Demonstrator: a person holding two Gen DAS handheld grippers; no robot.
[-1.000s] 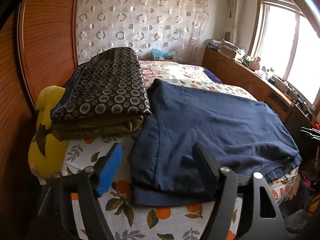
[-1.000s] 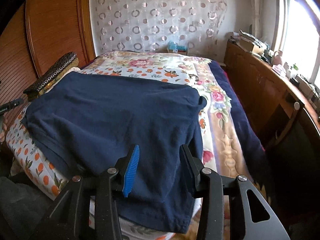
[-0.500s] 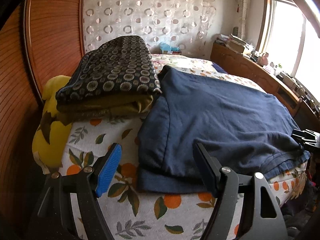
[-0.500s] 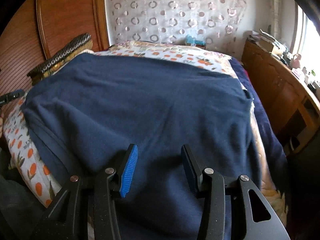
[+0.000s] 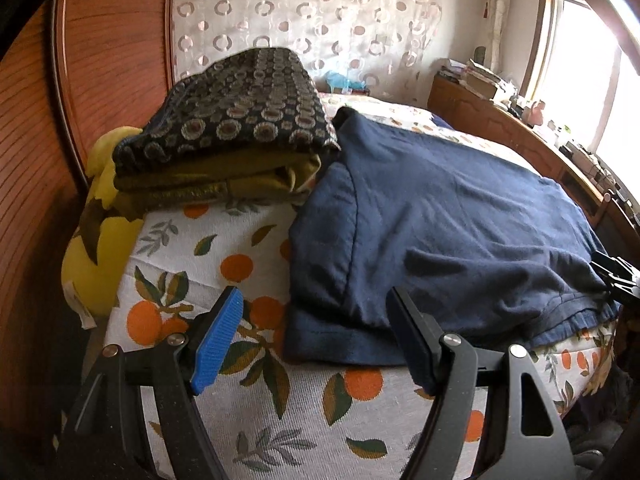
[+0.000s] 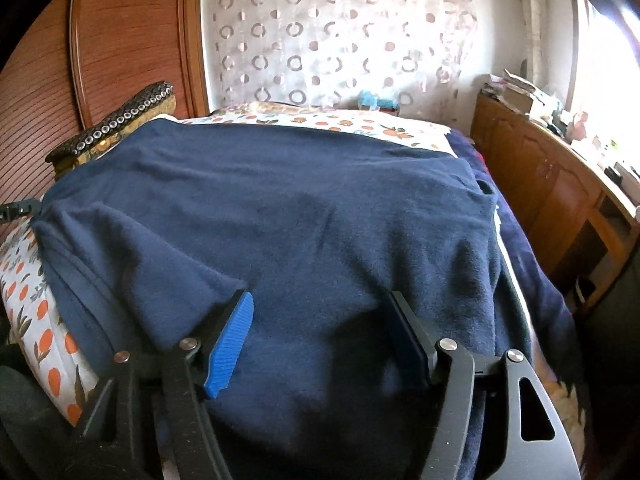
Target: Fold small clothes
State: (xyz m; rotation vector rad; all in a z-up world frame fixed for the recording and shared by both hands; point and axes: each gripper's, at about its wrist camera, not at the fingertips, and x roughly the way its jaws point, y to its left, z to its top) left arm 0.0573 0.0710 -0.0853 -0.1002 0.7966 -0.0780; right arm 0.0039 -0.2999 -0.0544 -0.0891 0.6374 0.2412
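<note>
A navy garment (image 5: 460,216) lies spread flat on the bed's orange-print cover (image 5: 224,264), its near hem hanging a little over the bed's edge. My left gripper (image 5: 316,300) stands open just in front of the garment's near left corner, one finger over the cover and the other over the hem. My right gripper (image 6: 320,300) hovers low over the garment (image 6: 304,208) near its right front; its jaws are opening, with fleece below and between them but not pinched. Each gripper shows at the edge of the other's view: the right gripper (image 5: 616,276), the left gripper (image 6: 18,210).
A folded stack (image 5: 240,128), dark patterned cloth on olive cloth, sits left of the garment, with a yellow plush toy (image 5: 92,248) beside it. A wooden headboard (image 5: 100,60) rises on the left. A cluttered wooden cabinet (image 6: 552,176) runs along the right under the window.
Both grippers have sunk closer to the bed. The right gripper's jaws have spread wider and it now sits low over the navy fleece. The left jaws kept their width.
</note>
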